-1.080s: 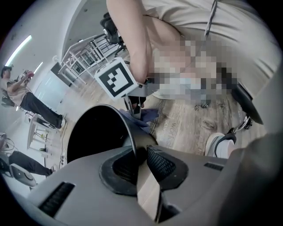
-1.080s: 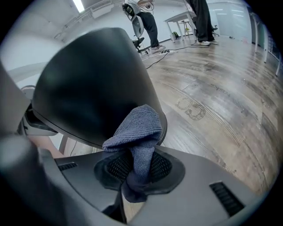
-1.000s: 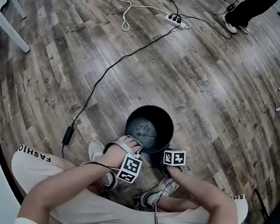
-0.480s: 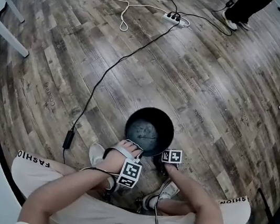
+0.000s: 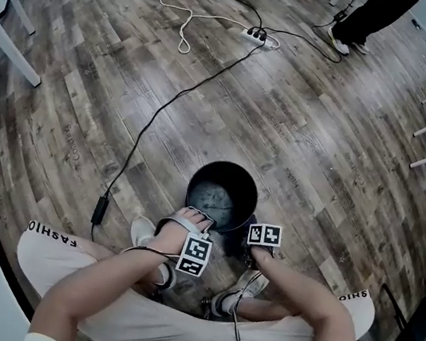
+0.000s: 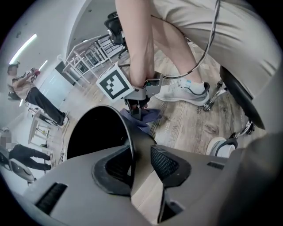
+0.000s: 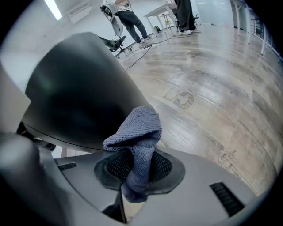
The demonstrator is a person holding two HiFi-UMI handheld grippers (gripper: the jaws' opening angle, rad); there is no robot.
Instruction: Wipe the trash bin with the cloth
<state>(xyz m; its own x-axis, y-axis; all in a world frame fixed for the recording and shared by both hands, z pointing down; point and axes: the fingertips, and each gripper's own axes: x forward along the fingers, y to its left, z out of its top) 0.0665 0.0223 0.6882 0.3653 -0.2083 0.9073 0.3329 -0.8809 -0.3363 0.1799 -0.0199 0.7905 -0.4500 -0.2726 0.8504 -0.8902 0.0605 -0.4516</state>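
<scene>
Now the left gripper straddles the rim of the bin at seven o'clock. Its jaws have just been opening and sit loose around the wall. At five o'clock the right gripper clamps the blue cloth beside the bin's outer wall.

The light beige cloth trouser leg says "FASHIO", upside down, at eight o'clock. Printed marks on the grey-brown wooden plank floor are too blurry to read.

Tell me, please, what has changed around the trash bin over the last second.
The left hand-held gripper has just been opening its jaws, with the trash bin rim between them. The bin and the right hand-held gripper, shut on the cloth, sit roughly where they were.
</scene>
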